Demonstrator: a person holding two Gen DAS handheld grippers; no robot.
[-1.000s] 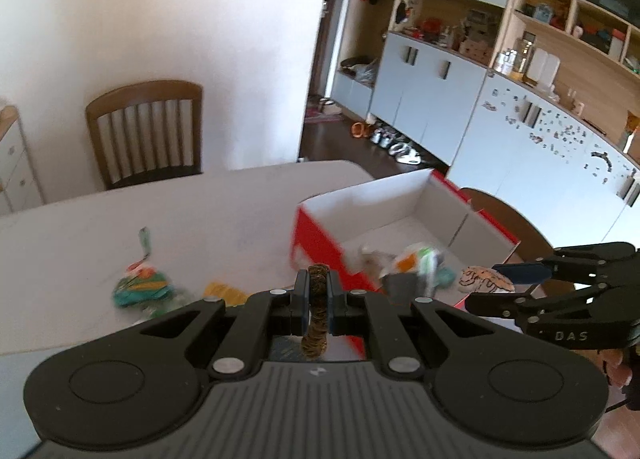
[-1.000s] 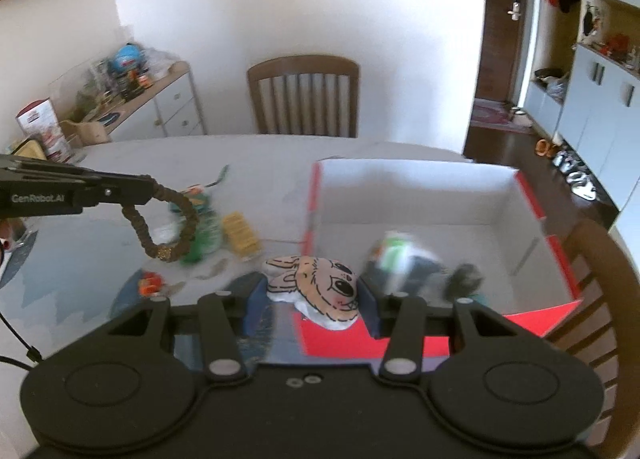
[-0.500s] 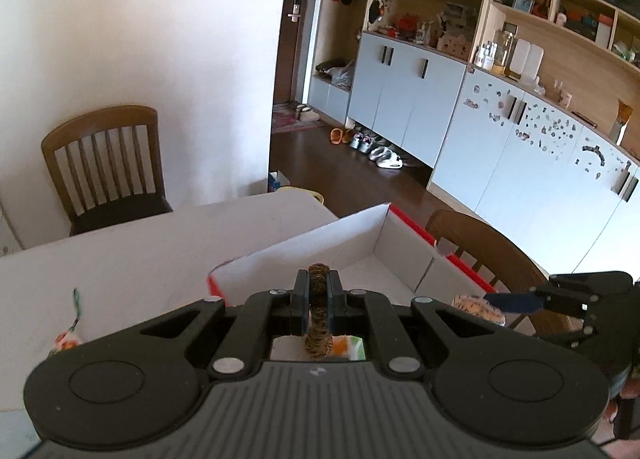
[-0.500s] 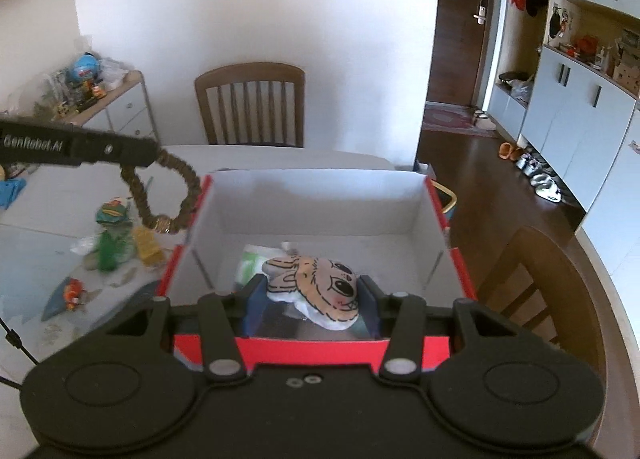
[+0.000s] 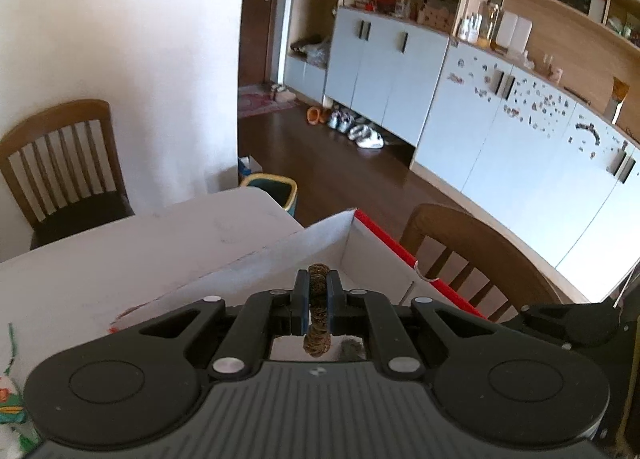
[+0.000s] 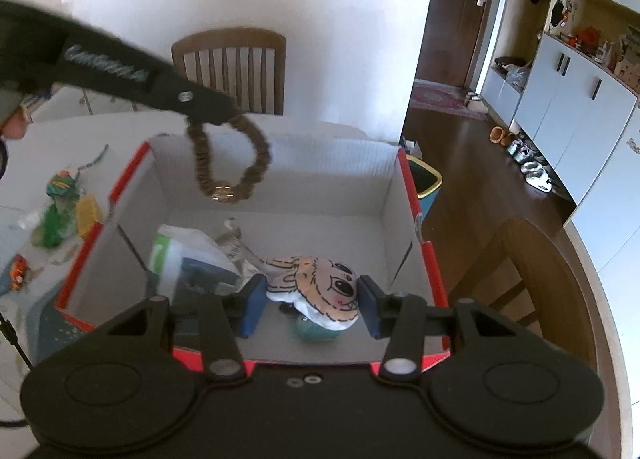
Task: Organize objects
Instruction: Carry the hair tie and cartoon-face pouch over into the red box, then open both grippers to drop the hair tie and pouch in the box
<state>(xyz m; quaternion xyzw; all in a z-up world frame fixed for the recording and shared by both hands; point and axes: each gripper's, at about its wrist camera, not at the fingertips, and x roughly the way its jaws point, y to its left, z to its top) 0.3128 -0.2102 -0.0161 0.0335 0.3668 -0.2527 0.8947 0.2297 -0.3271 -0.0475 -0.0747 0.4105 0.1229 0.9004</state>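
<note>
1. While the left gripper hangs over the red cardboard box with white inside walls, its fingers stay clenched on a brown beaded bracelet with a gold charm, whose loop dangles at 11 o'clock in the right wrist view.
2. At 6 o'clock the right gripper grasps a flat cartoon rabbit plush low inside the box.
3. At 9 o'clock a white and green packet lies on the box floor.
4. Outside, small green and yellow toys lie on the white table.

Home dining room, chairs, shoes, cupboards
</note>
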